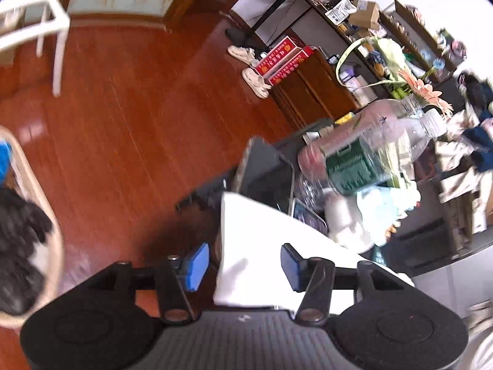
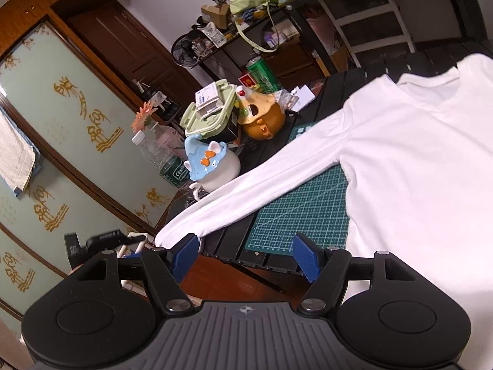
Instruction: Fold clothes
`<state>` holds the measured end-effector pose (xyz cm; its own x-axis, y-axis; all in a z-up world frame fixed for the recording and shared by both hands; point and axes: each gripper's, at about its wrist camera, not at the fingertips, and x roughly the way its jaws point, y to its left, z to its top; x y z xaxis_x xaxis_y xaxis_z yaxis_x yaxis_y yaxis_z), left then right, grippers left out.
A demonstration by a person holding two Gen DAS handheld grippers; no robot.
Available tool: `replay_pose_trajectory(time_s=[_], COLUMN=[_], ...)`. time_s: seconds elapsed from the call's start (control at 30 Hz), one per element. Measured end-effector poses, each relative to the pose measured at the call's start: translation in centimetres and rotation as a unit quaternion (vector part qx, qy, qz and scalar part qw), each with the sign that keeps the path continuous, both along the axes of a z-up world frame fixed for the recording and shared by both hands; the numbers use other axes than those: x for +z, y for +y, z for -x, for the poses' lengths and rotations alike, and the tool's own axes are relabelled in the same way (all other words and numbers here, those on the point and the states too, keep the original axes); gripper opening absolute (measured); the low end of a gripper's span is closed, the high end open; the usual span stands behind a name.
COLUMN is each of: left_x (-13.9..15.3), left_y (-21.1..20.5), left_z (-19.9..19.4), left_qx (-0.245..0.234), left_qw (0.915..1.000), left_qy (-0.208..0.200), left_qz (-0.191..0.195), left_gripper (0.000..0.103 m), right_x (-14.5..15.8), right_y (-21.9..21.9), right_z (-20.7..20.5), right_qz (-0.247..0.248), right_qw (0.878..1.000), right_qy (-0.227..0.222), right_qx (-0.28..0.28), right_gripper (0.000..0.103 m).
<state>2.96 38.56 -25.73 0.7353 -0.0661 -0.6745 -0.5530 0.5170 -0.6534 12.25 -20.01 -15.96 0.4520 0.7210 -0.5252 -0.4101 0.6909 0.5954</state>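
Nearest the left wrist lens, left gripper (image 1: 245, 266), blue pads (image 1: 194, 266) spread wide, nothing pinched, white cloth of the shirt (image 1: 246, 246) lying loose in the gap between them without being clamped. Far left, white chair (image 1: 52, 30) on the red wooden floor (image 1: 123, 108), with a woven basket (image 1: 37, 191) of dark stuff at the near left edge. Past the cloth, dark table (image 1: 262, 166), then a clear plastic bottle (image 1: 369, 145) blurred and seemingly tipped on its side, cluttered shelves (image 1: 354, 24) far right. Nearest the right wrist lens, right gripper (image 2: 245, 257), jaws likewise wide apart, holding nothing, poised above the near table edge. Far left, green glass door panels (image 2: 46, 154) with gold pattern; further right, blue-and-white ceramic pot (image 2: 212, 166), green lunch box (image 2: 209, 108), yellow pot (image 2: 262, 117) crowded at the table's far side. Long white sleeve (image 2: 262, 185) stretched from the cuff beside the left finger up to the shirt body, spread flat front-up on the right, collar far, partly covering the green cutting mat (image 2: 299, 212).
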Motion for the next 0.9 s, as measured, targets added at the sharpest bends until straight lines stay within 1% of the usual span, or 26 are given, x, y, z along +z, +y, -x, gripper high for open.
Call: replay_pose_trajectory(time_s=[0.1,0.13,0.2,0.23,0.27,0.3,0.33,0.4,0.47,0.6,0.63,0.67,0.7,0.73,0.77,0.8,0.83,0.87,0.9], left_x=[-2.8,-3.2,-4.3,-5.1,-5.7,-5.9,-6.0,-5.2,-3.8,-1.3,-0.8,-0.3,0.6,2.1,3.3,4.6,6.4,8.1,9.4], left_y=[-0.5,-0.7,-0.9,-0.8,-0.7,-0.6,-0.6,-0.6,-0.3,0.8,0.7,0.7,0.4,-0.6,-1.6,-3.1,-5.9,-8.6,-11.1], left_z=[0.8,0.7,0.6,0.7,0.8,0.8,0.8,0.4,0.8,1.9,2.1,2.3,2.4,2.3,2.1,1.5,-0.2,-1.9,-3.5], left_qx=[0.016,0.016,0.018,0.027,0.033,0.036,0.036,0.024,0.014,0.017,0.020,0.023,0.024,0.016,0.001,-0.024,-0.074,-0.123,-0.165], left_qw=[0.9987,0.9985,0.9976,0.9951,0.9924,0.9905,0.9900,0.9951,0.9979,0.9991,0.9994,0.9994,0.9988,0.9957,0.9923,0.9874,0.9786,0.9656,0.9516], left_qy=[-0.032,-0.035,-0.046,-0.059,-0.072,-0.085,-0.089,-0.063,-0.051,-0.036,-0.028,-0.019,-0.006,0.009,0.008,0.001,-0.024,-0.049,-0.070], left_qz=[0.036,0.038,0.049,0.074,0.093,0.102,0.104,0.072,0.036,0.011,-0.002,-0.014,-0.041,-0.091,-0.123,-0.156,-0.190,-0.224,-0.250], left_gripper=[0.055,0.058,0.058,0.056,0.045,0.028,0.002,0.004,0.004,0.005,0.004,0.006,0.006,0.006,0.007,0.008,0.017,0.034,0.043], right_x=[0.1,0.1,0.1,0.1,0.1,0.2,0.2,0.2,0.2,0.3,0.3,0.3,0.4,0.4,0.4,0.4,0.4,0.5,0.7], right_y=[-0.4,-0.5,-0.8,-0.9,-1.0,-1.1,-1.3,-1.5,-1.8,-2.3,-2.4,-2.5,-2.7,-2.8,-2.9,-3.1,-3.2,-3.5,-4.4], right_z=[-0.1,-0.1,-0.2,-0.2,-0.2,-0.3,-0.3,-0.4,-0.4,-0.5,-0.6,-0.6,-0.6,-0.7,-0.7,-0.7,-0.7,-0.8,-1.1], right_qz=[0.000,0.000,0.001,0.001,0.001,0.001,0.001,0.001,0.002,0.002,0.002,0.002,0.002,0.003,0.003,0.003,0.003,0.006,0.019], right_qw=[1.000,1.000,1.000,1.000,1.000,1.000,1.000,1.000,1.000,0.999,0.999,0.999,0.999,0.999,0.999,0.999,0.999,0.998,0.997], right_qy=[-0.004,-0.005,-0.007,-0.009,-0.010,-0.011,-0.012,-0.015,-0.017,-0.022,-0.024,-0.025,-0.026,-0.027,-0.029,-0.030,-0.031,-0.037,-0.055], right_qx=[-0.005,-0.007,-0.010,-0.012,-0.013,-0.015,-0.016,-0.020,-0.023,-0.030,-0.031,-0.033,-0.035,-0.036,-0.038,-0.039,-0.041,-0.045,-0.054], right_gripper=[0.067,0.067,0.067,0.067,0.067,0.067,0.067,0.067,0.067,0.067,0.067,0.067,0.067,0.067,0.067,0.067,0.066,0.064,0.064])
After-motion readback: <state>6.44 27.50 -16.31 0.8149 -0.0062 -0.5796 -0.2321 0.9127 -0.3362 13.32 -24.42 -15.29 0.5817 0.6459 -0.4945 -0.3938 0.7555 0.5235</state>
